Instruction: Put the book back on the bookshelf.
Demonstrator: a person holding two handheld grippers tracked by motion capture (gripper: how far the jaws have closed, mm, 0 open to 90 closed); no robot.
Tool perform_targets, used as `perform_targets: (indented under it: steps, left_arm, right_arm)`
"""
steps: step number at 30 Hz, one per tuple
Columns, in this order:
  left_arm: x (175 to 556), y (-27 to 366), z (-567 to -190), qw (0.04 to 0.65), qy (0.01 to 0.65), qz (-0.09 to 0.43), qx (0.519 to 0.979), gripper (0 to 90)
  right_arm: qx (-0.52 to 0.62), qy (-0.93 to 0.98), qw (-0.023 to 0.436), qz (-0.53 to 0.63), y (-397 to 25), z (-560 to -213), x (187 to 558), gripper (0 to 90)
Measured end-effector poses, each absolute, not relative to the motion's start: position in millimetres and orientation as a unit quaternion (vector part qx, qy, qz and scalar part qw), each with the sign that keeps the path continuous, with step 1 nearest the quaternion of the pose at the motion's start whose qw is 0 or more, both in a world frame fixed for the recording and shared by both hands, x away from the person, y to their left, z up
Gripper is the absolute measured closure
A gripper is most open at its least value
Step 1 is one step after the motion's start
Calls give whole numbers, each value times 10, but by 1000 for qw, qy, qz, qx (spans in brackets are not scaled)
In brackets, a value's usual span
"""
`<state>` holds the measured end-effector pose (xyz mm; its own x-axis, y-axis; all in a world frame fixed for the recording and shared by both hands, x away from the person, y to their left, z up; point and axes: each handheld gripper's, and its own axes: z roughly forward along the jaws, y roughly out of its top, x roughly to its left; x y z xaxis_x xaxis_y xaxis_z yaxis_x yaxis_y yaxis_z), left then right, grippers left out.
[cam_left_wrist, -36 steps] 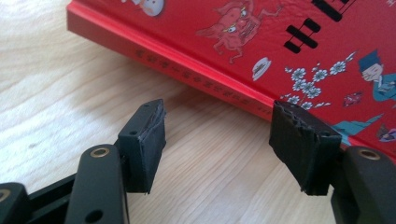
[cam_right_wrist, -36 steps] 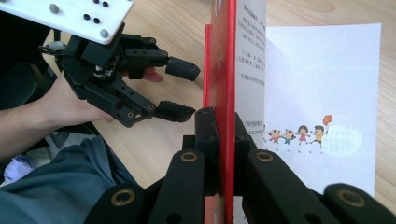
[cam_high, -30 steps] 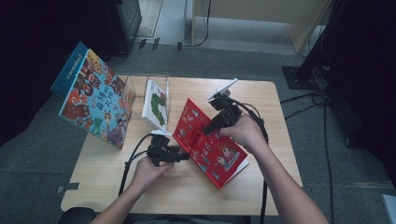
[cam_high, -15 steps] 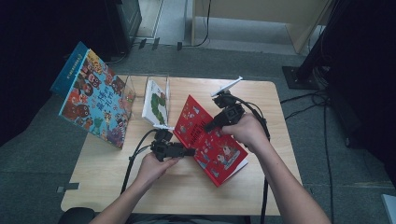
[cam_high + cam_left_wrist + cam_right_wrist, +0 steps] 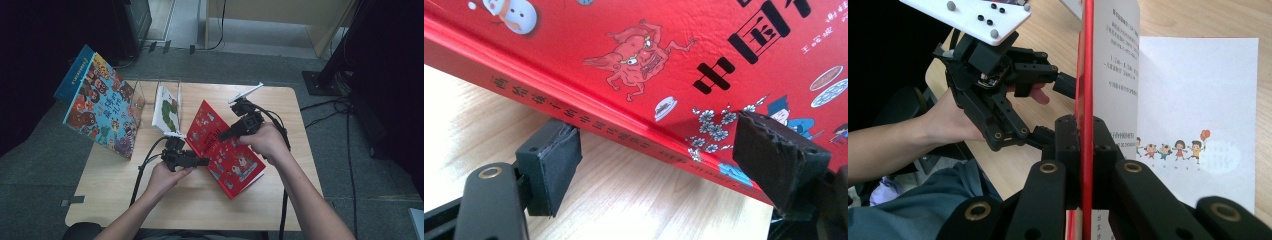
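Lifted higher since before, the red book's cover stands pinched in the right tongs; left tongs gape at its spine on the table; a weak pinch could drop it

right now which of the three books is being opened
The red book at the table's middle: the right tool pinches its lifted cover. The green-and-white book and the blue book go untouched.
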<state>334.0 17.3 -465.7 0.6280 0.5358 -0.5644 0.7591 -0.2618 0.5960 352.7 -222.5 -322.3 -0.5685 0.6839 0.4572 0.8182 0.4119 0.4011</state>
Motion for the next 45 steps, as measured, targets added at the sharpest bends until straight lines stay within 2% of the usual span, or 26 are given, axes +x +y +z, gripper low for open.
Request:
perform_targets:
  steps: [4,7,11,13,15,22,27,31,32,38,45]
  left_arm:
    - [3384,165,-4655,439,400,-139,792,173]
    - [3372,177,-4575,443,396,-119,796,176]
    - [3381,310,-4450,490,384,-126,772,227]
    - [3347,353,-4335,495,366,-86,784,241]
    - [3346,390,-4263,494,355,-78,790,262]
    - [3358,560,-4110,508,311,-95,797,436]
    - [3370,652,-4005,516,280,-100,803,547]
    - [3338,735,-3865,530,242,-87,808,661]
    - [3338,750,-3841,531,236,-88,809,685]
    - [3292,807,-3675,515,207,-35,831,741]
    - [3234,794,-3629,489,176,10,854,766]
  right_arm:
    - [-447,-833,114,-305,-2226,-3219,3526,871]
    - [-442,-832,115,-315,-2241,-3196,3510,870]
    - [-422,-820,123,-366,-2360,-3151,3454,867]
    - [-412,-812,122,-395,-2430,-3161,3417,884]
    - [-396,-810,115,-417,-2473,-3193,3366,889]
    - [-353,-806,129,-457,-2579,-3261,3319,890]
    - [-309,-818,110,-473,-2598,-3288,3303,885]
    - [-292,-828,68,-474,-2604,-3309,3312,798]
    - [-285,-826,70,-481,-2612,-3320,3323,788]
    - [-269,-842,20,-468,-2548,-3302,3299,689]
    - [-286,-850,7,-442,-2525,-3395,3334,609]
